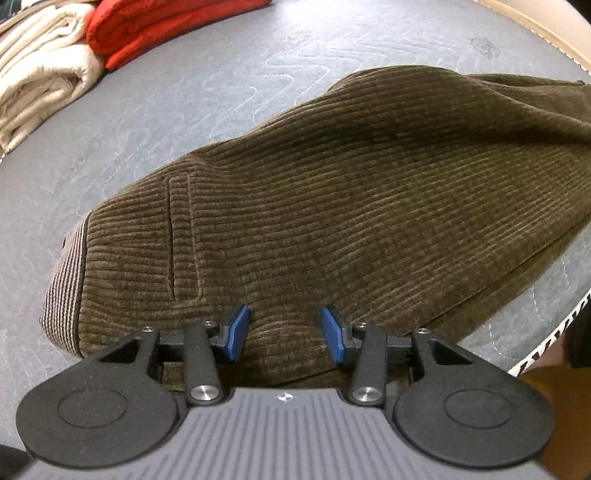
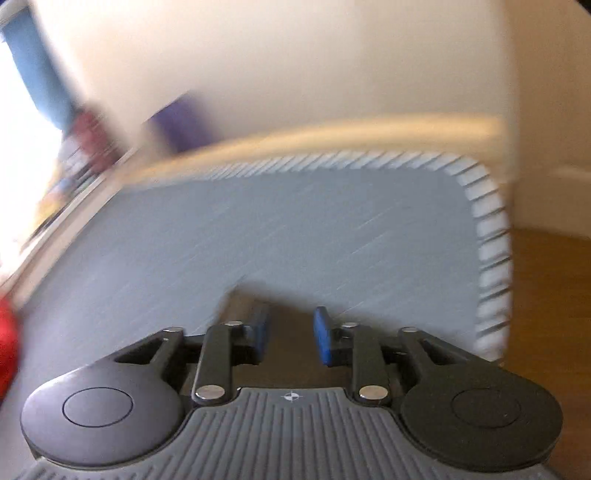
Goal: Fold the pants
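Observation:
Brown corduroy pants lie on the grey quilted mattress, waistband with striped lining at the left, legs running to the upper right. My left gripper is open and empty, hovering just above the near edge of the pants near the seat. My right gripper is open and empty over a brown piece of the pants that shows between and below its blue pads. The right wrist view is motion-blurred.
Folded cream cloth and folded red cloth lie at the far left of the mattress. The mattress corner with its white piping lies to the right, wooden floor beyond it. A wall and shelf stand behind.

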Tool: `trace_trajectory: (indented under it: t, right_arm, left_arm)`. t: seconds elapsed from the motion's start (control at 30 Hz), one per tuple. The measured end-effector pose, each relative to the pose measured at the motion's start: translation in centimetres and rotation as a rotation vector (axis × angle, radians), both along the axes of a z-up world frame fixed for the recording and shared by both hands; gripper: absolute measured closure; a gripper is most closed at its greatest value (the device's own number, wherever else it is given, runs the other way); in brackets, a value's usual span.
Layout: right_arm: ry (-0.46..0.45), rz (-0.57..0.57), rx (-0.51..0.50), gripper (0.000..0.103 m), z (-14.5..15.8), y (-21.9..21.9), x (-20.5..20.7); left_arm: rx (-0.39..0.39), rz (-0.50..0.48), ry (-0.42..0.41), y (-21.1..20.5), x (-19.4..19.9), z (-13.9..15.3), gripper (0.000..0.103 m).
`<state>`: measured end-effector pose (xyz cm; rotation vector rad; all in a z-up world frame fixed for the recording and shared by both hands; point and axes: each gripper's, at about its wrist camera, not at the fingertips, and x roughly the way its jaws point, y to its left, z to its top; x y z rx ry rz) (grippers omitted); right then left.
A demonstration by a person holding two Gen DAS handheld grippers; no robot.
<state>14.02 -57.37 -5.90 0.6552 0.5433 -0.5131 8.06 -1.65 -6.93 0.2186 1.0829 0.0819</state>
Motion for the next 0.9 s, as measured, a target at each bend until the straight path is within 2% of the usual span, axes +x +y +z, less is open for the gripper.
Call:
trace_trajectory:
  t: [0.03, 0.13, 0.33, 0.4, 0.5, 0.57, 0.63, 0.7, 0.73, 0.8, 0.83, 0.9]
  right_arm:
    - [0.02, 0.069, 0.033, 0.066, -0.6, 0.8, 1.7]
    - [0.074, 0.158, 0.06, 0.065, -1.9, 2.6, 5.5]
    - [0.173, 0.179, 0.073, 0.063, -4.2, 4.8, 11.1]
    - [0.235, 0.165, 0.039, 0.063, -4.7, 5.8, 12.0]
    - [0.293, 0.148, -0.078, 0.063, -4.6, 8.0, 13.6]
    - [0.33, 0.146, -0.145, 0.068, -4.7, 8.7, 14.0]
    - [0.359, 0.134, -0.206, 0.089, -4.7, 9.2, 14.5]
    - [0.336, 0.107, -0.246, 0.094, -4.2, 9.3, 14.3]
    - [0.284, 0.056, -0.244, 0.094, -3.4, 8.9, 13.9]
    - [0.122, -0.059, -0.267, 0.094, -0.9, 7.8, 12.7]
    - [0.07, -0.078, -0.259, 0.093, -0.4, 7.2, 12.6]
    - [0.124, -0.006, -0.219, 0.091, -1.7, 6.2, 13.8]
  left_arm:
    - [0.0, -0.005, -0.008, 0.0, -0.1, -0.1, 0.054]
    - [-0.018, -0.012, -0.023, 0.4, 0.1, -0.1, 0.054]
    - [-0.032, -0.025, -0.048, 0.9, 0.3, -0.5, 0.051]
    - [-0.028, -0.03, -0.059, 1.0, 0.4, -0.5, 0.051]
    - [-0.037, -0.005, -0.087, 1.3, 1.1, -0.6, 0.05]
    - [-0.021, 0.015, -0.132, 1.4, 1.5, -0.3, 0.051]
    - [-0.008, 0.013, -0.188, 1.5, 1.8, 0.3, 0.051]
    - [-0.013, 0.02, -0.24, 1.8, 2.0, 0.9, 0.051]
    - [-0.02, 0.025, -0.262, 1.9, 2.1, 1.3, 0.051]
    - [-0.035, 0.044, -0.299, 2.4, 2.2, 1.9, 0.051]
    - [-0.044, 0.056, -0.301, 2.7, 2.5, 2.0, 0.051]
    - [-0.059, 0.092, -0.279, 3.5, 3.0, 1.8, 0.051]
